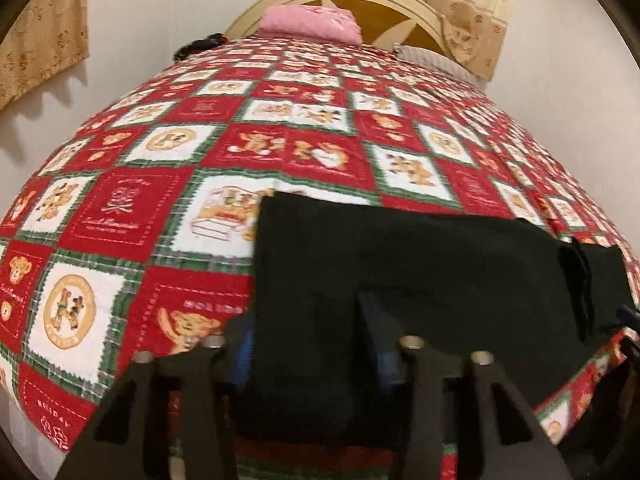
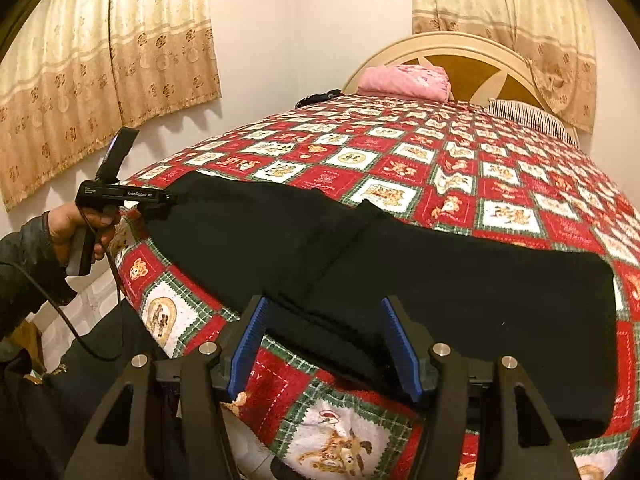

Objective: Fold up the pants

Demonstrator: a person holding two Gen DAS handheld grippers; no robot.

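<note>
Pants [image 2: 400,264] black, flat across bedspread [image 2: 500,184]

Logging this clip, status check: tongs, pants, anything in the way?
Left tongs shut on black pants edge. Right tongs open over pants, not gripping. Quilt around pants bare.

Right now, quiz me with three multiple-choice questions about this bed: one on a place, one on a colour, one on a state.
1. Where is the pink folded cloth? A on the floor; B by the headboard; C on a chair.
2. What colour are the pants? A black; B blue; C white.
3. How are the right tongs? A shut on a sock; B gripping a pillow; C open.
B: it lies at the headboard end. A: dark on the red quilt. C: blue pads apart, nothing pinched.
</note>
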